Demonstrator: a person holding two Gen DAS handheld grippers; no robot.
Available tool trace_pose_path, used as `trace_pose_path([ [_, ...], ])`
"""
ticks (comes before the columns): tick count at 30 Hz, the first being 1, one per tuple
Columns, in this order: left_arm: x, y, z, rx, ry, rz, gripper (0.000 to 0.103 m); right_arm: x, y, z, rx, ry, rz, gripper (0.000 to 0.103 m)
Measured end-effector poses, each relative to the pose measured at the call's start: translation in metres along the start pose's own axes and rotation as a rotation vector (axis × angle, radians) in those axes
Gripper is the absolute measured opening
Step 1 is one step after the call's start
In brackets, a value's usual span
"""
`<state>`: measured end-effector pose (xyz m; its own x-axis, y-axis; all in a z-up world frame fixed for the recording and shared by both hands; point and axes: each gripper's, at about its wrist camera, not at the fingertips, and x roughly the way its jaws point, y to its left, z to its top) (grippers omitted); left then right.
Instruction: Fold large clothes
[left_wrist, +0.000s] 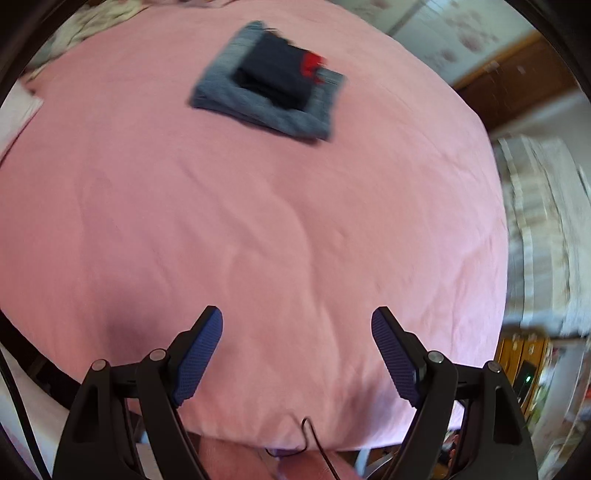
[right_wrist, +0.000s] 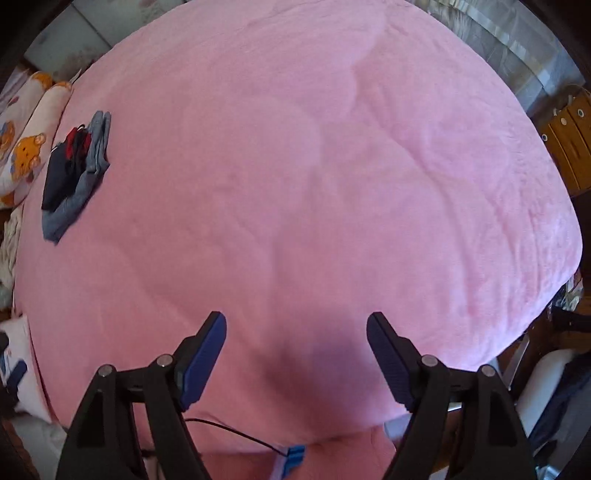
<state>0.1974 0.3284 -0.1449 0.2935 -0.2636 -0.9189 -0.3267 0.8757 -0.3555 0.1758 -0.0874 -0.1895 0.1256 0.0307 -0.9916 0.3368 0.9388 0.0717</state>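
Note:
A stack of folded clothes (left_wrist: 267, 83) lies on the pink bed cover (left_wrist: 258, 229): a grey-blue piece underneath, a dark navy piece with a red patch on top. In the right wrist view the same stack (right_wrist: 74, 173) sits at the far left of the bed cover (right_wrist: 314, 184). My left gripper (left_wrist: 296, 321) hangs open above the near part of the bed, with nothing between its blue pads. My right gripper (right_wrist: 296, 325) is also open and empty, pointing down at bare pink cover. Both are well away from the stack.
Pillows with an orange bear print (right_wrist: 26, 147) lie at the bed's left end. A wooden cabinet (right_wrist: 569, 147) stands beyond the right edge. A white curtain (left_wrist: 543, 221) hangs on the right. A thin black cable (left_wrist: 314, 439) runs below the left gripper.

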Motion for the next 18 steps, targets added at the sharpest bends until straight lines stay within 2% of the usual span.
trace_pose_path([
  [6, -0.01, -0.079, -0.066, 0.133, -0.071, 0.056, 0.082, -0.033, -0.053, -0.019, -0.028, -0.047, 0.058, 0.085],
  [13, -0.015, -0.16, -0.143, 0.166, -0.104, 0.104, 0.082, -0.061, -0.098, -0.043, -0.167, -0.05, 0.055, 0.085],
  [18, -0.03, -0.218, -0.195, 0.223, -0.135, 0.151, 0.082, -0.099, -0.127, -0.051, -0.179, -0.037, 0.163, 0.085],
])
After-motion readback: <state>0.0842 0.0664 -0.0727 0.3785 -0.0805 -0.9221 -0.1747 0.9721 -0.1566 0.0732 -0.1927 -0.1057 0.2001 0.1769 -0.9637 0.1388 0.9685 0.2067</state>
